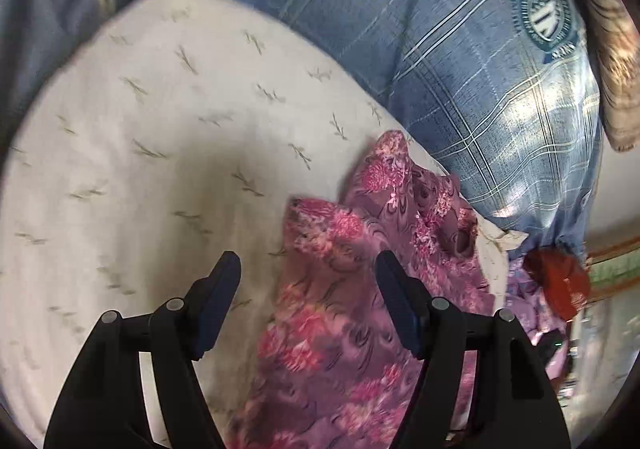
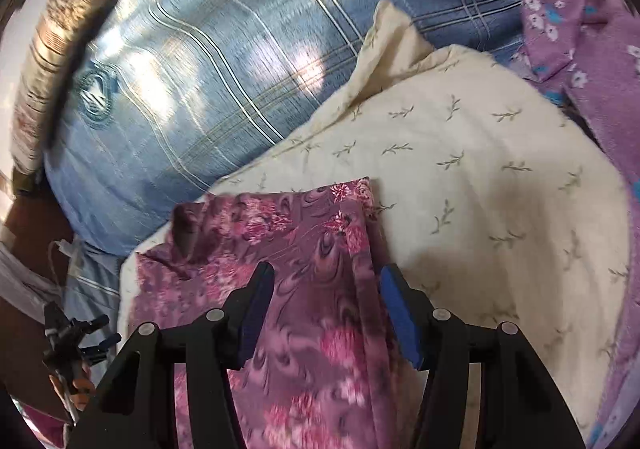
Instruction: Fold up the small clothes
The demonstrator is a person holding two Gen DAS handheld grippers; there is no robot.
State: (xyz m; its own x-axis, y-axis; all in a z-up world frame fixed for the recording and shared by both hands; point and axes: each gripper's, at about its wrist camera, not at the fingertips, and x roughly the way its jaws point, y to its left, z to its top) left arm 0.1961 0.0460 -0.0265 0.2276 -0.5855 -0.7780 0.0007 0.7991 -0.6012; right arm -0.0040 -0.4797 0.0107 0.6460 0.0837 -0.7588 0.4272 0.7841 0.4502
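A small pink and purple floral garment (image 1: 352, 309) lies on a cream pillow with a sprig print (image 1: 160, 169). In the left wrist view its far end is bunched and folded over. My left gripper (image 1: 308, 269) is open above its left edge, holding nothing. In the right wrist view the same garment (image 2: 304, 269) lies flat with a straight far edge on the cream pillow (image 2: 480, 177). My right gripper (image 2: 326, 277) is open just above the cloth, its fingers either side of a lengthwise fold.
A blue plaid pillow with a round badge (image 1: 460, 49) (image 2: 192, 69) lies behind the cream one. A lilac flowered cloth (image 2: 592, 61) and a red object (image 1: 560, 285) are at the right. A striped beige cushion (image 2: 52, 49) is far left.
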